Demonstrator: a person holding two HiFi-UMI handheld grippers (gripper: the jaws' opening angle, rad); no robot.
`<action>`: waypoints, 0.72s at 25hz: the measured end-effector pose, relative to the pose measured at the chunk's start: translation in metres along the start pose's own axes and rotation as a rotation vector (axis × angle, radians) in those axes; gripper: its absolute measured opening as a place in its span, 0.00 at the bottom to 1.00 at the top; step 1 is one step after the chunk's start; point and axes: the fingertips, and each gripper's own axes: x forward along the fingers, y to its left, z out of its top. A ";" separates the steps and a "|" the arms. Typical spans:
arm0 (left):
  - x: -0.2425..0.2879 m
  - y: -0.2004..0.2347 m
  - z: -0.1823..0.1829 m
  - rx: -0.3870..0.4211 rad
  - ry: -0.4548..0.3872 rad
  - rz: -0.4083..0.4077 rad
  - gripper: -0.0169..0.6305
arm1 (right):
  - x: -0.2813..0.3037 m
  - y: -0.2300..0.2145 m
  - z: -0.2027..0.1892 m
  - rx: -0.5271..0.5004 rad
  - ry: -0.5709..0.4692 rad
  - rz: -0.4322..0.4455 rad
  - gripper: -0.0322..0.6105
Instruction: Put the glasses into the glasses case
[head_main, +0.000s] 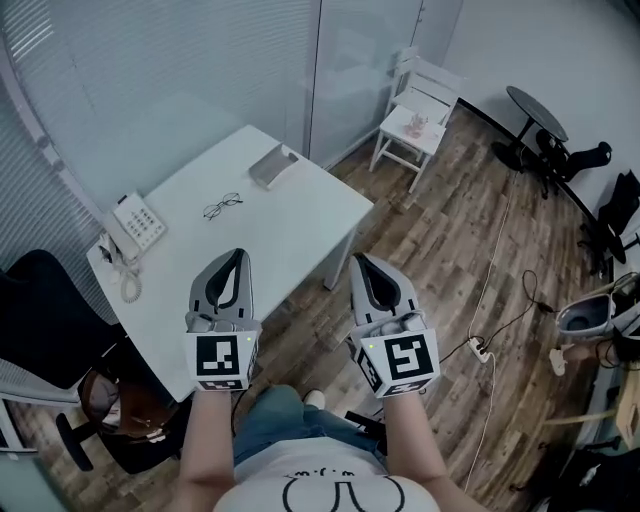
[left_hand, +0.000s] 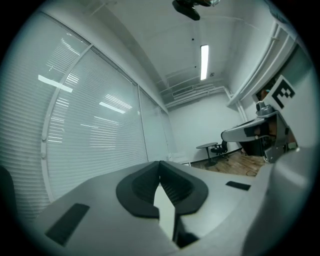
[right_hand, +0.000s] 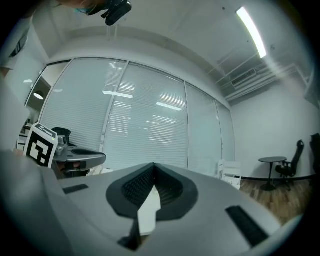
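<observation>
A pair of thin dark-framed glasses (head_main: 222, 206) lies on the white table (head_main: 300, 235), near its middle. A grey glasses case (head_main: 273, 165) sits further back, near the table's far corner. My left gripper (head_main: 240, 255) hangs over the table's near edge, shut and empty, well short of the glasses. My right gripper (head_main: 358, 259) is beside it, off the table's right side over the wooden floor, also shut and empty. In the left gripper view the left gripper (left_hand: 160, 164) has its jaws touching at the tips. The right gripper (right_hand: 152, 166) shows the same in its own view. Neither gripper view shows the glasses or the case.
A white desk telephone (head_main: 132, 226) with a coiled cord sits at the table's left corner. A black office chair (head_main: 50, 320) stands left of the table, a white chair (head_main: 415, 115) behind it, and a round black table (head_main: 535, 110) at the far right. Cables and a power strip (head_main: 480, 346) lie on the floor.
</observation>
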 end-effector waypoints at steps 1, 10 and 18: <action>0.007 0.000 0.000 0.002 0.006 0.009 0.05 | 0.003 -0.006 -0.003 0.009 -0.001 0.006 0.07; 0.082 0.019 -0.017 -0.016 0.046 0.047 0.05 | 0.056 -0.060 -0.023 0.029 0.002 0.008 0.07; 0.178 0.063 -0.051 -0.090 0.070 0.084 0.05 | 0.161 -0.097 -0.033 -0.037 0.049 0.078 0.07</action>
